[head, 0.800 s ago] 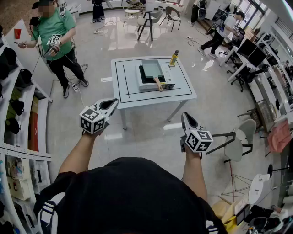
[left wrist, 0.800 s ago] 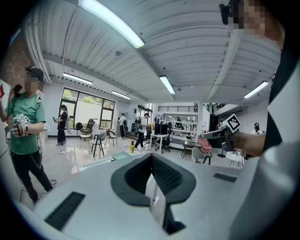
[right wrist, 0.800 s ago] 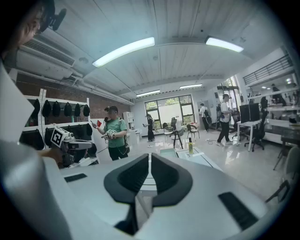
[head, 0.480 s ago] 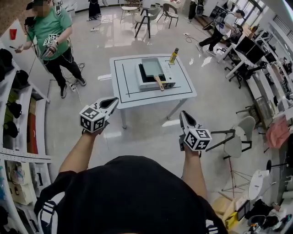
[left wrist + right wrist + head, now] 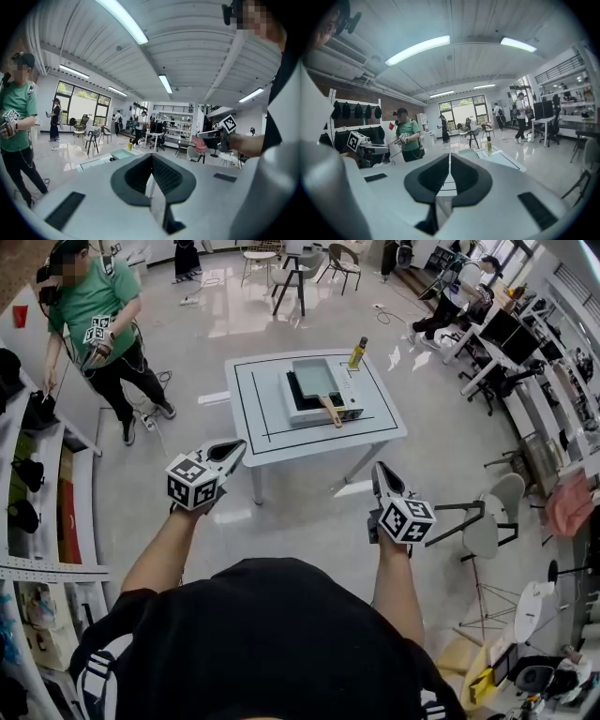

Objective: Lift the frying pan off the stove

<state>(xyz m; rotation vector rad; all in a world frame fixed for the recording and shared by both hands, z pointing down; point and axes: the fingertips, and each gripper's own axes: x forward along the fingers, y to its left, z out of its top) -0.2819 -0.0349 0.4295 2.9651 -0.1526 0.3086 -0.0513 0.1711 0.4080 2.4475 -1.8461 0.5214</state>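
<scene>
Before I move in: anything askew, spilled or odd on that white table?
Nothing stands out. The grey-green rectangular frying pan sits flat on the white portable stove, wooden handle toward us; the yellow bottle stands upright at the white table's far corner. No spill shows, though it is far off.

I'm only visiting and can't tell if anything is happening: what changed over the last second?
Very little. The bystander in green has lowered an outstretched arm toward the shelves. The left gripper and right gripper stay short of the table, both shut and empty; nothing was grasped or released. The frying pan still sits on the stove.
</scene>
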